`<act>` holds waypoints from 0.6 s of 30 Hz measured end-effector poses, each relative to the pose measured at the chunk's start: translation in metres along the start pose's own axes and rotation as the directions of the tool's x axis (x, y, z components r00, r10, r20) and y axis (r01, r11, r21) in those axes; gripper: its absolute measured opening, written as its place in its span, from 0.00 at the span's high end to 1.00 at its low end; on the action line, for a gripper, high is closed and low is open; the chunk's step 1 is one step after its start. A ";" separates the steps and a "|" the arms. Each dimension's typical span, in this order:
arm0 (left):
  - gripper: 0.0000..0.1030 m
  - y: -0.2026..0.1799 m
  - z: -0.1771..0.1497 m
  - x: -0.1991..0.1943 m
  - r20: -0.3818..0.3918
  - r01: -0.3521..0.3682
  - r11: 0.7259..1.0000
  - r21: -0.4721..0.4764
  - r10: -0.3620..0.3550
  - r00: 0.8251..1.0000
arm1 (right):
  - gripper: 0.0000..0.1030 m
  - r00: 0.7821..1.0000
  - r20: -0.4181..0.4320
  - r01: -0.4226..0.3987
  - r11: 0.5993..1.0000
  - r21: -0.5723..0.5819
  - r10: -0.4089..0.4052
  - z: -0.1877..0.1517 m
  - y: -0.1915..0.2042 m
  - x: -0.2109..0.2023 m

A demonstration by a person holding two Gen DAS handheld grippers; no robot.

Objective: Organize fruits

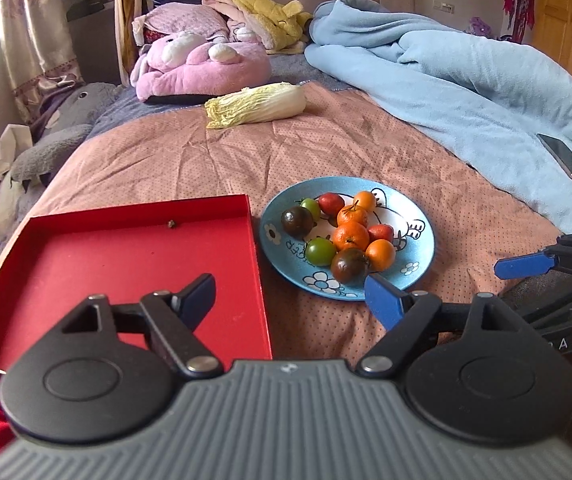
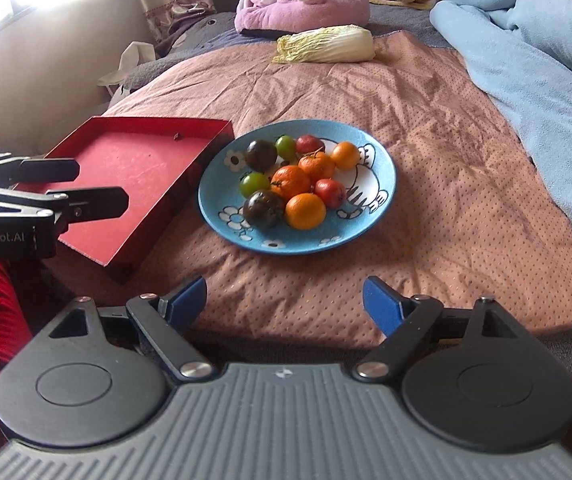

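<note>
Left wrist view, left tool (image 1: pixel 290 300): fingers spread wide, nothing between them; it hangs over the near edge of the red tray (image 1: pixel 85 264) and the bed cover
Left wrist view, fruits: all piled on the blue plate (image 1: pixel 422 248), just right of the tray; oranges (image 1: pixel 350 236), dark tomatoes (image 1: pixel 350 265), green ones (image 1: pixel 320 251), small red ones (image 1: pixel 331 203)
Left wrist view, tray: holds only a small dark speck near its far wall
Right wrist view, right tool (image 2: pixel 285 300): fingers also spread, empty, low before the plate (image 2: pixel 382 184)
Right wrist view, left tool (image 2: pixel 101 186): seen over the tray (image 2: pixel 133 176)
Step in hand: both tools stand ready and carry nothing; this fits sorting about to go on, or fruits already gathered on the plate
Next move: cannot be settled from here; any grasp would need care, because the round fruits touch each other and may roll
</note>
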State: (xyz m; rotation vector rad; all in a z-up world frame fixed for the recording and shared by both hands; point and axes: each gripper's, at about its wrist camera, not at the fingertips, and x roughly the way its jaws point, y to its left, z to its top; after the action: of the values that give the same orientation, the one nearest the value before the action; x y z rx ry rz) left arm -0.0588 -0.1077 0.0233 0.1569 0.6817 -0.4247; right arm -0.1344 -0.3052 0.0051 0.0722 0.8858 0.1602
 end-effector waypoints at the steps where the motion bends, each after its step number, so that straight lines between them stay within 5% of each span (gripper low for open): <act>1: 0.19 0.000 -0.002 -0.002 -0.002 0.002 1.000 -0.001 -0.002 1.000 | 0.14 1.000 -0.008 -0.002 1.000 -0.011 0.002 -0.003 0.004 -0.001; 18: 0.19 0.002 -0.023 -0.005 -0.069 -0.009 1.000 -0.014 0.008 0.998 | 0.14 0.997 -0.064 -0.042 0.996 -0.083 0.037 -0.024 0.042 -0.009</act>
State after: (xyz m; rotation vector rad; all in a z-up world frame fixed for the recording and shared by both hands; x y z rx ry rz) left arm -0.0747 -0.0984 0.0089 0.1609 0.7516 -0.4077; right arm -0.1636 -0.2651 0.0020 0.0061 0.9397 0.2376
